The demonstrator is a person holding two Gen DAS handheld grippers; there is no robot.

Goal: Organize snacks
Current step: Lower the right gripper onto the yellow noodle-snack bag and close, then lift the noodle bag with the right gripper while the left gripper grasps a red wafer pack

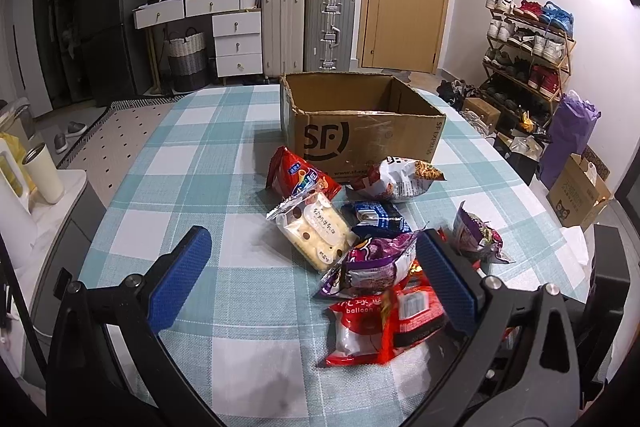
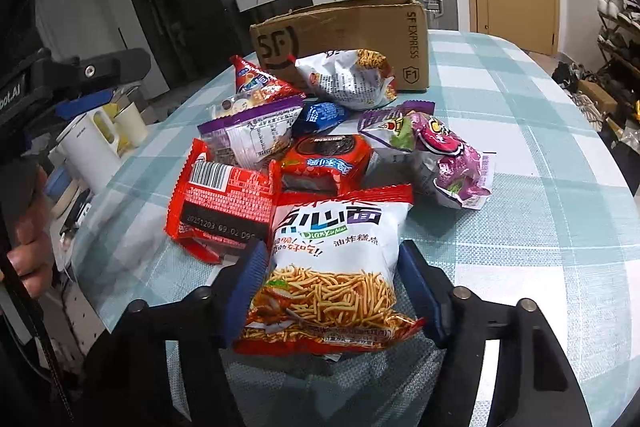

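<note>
An open SF cardboard box [image 1: 360, 123] stands on the checked tablecloth, also in the right wrist view [image 2: 360, 31]. Several snack packets lie in front of it: a red cone bag [image 1: 300, 179], a cream cake pack [image 1: 316, 231], a purple bag [image 1: 376, 263], a red balloon pack [image 1: 380, 323]. My left gripper [image 1: 312, 267] is open above the pile, holding nothing. My right gripper [image 2: 332, 263] is shut on a white and red fried noodle snack bag [image 2: 332, 267], near the table's front.
A white kettle and cup [image 1: 40, 171] stand on a side unit to the left. Suitcases [image 1: 308, 27] and drawers stand behind the table, a shoe rack [image 1: 528, 47] to the right. The left gripper shows at the left edge of the right wrist view [image 2: 80, 83].
</note>
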